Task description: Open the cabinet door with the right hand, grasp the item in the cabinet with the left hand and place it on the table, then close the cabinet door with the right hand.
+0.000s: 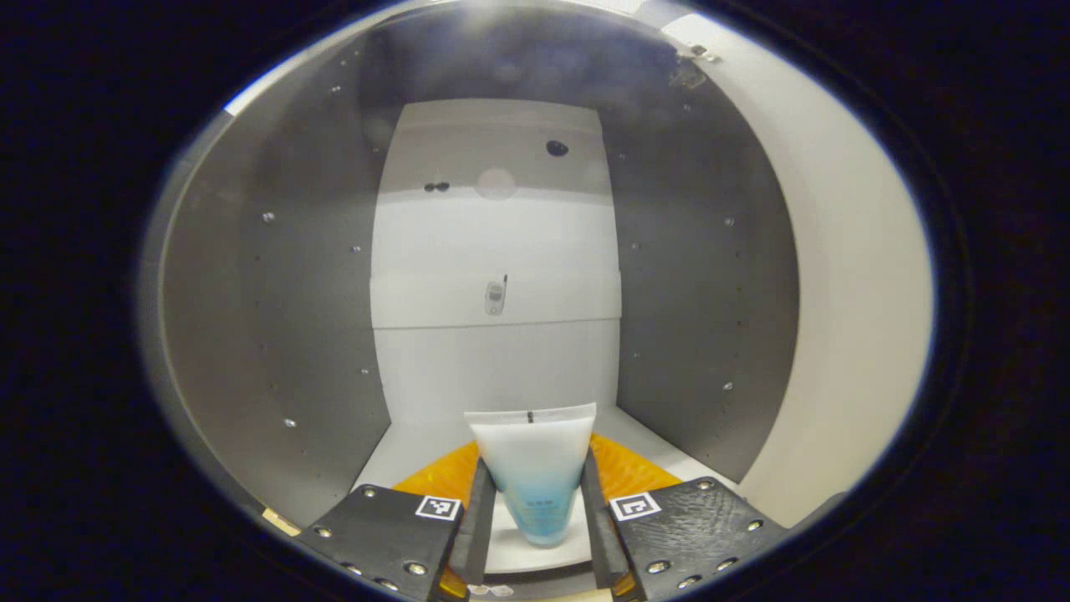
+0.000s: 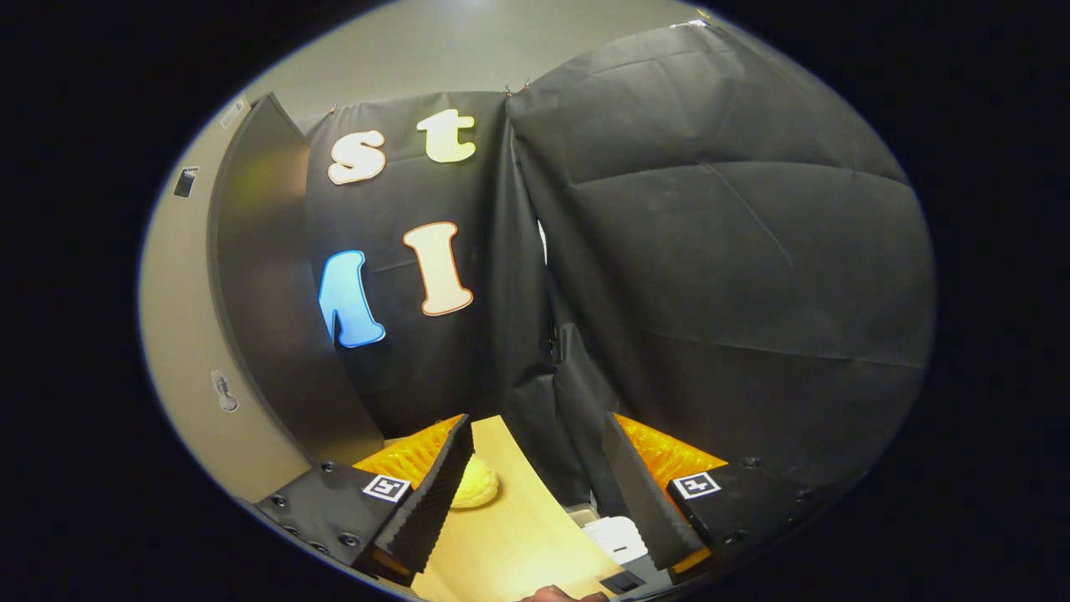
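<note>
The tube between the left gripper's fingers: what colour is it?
The tube is translucent white at the wide end, shading to blue at the narrow end; clearest in the left gripper view.

Cabinet (image 1: 318, 276), left gripper view: the tube (image 1: 535, 477) stands on its floor at 6 o'clock, between the left gripper's (image 1: 535, 535) fingers, back panel behind at 12, side walls at 9 and 3. Right gripper view: the cabinet door (image 2: 267, 293) stands at 9 o'clock; the table (image 2: 510, 535) lies at 6, under the right gripper (image 2: 535, 493), bearing a small rounded item (image 2: 476, 485) beside the 7 o'clock finger.
</note>
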